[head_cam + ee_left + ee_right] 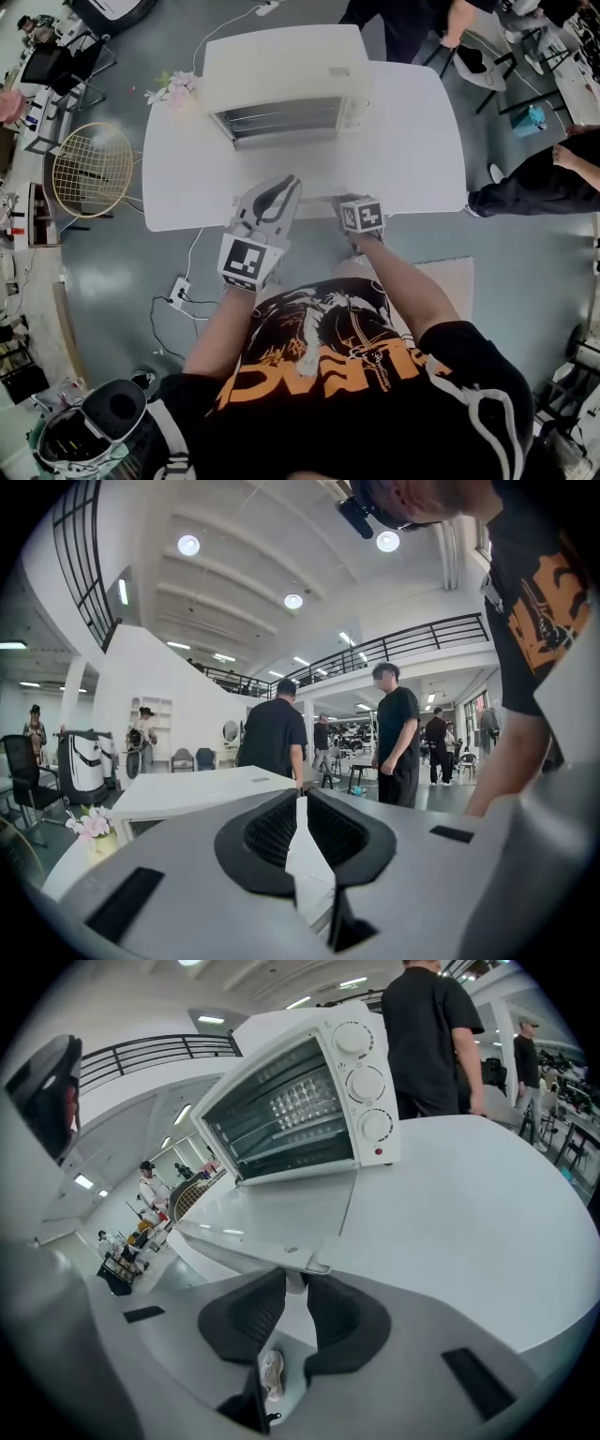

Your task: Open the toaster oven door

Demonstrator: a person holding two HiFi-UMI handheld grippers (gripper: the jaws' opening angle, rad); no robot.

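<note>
A white toaster oven [281, 66] stands at the far side of the white table [422, 150]. Its glass door [272, 1208] hangs down flat toward me, and the racks inside show. In the right gripper view my right gripper [293, 1279] is closed on the door handle [298, 1265] at the door's near edge, one pad on each side. In the head view the right gripper [345, 202] sits at that edge, below its marker cube. My left gripper [289, 183] hovers just left of it over the door, its jaws tip to tip with nothing between them [300, 797].
A small pot of flowers [173, 89] stands on the table's far left corner. A wire chair [89, 169] is left of the table, with a power strip [178, 292] and cords on the floor. People stand behind the oven [431, 1035] and to the right [534, 183].
</note>
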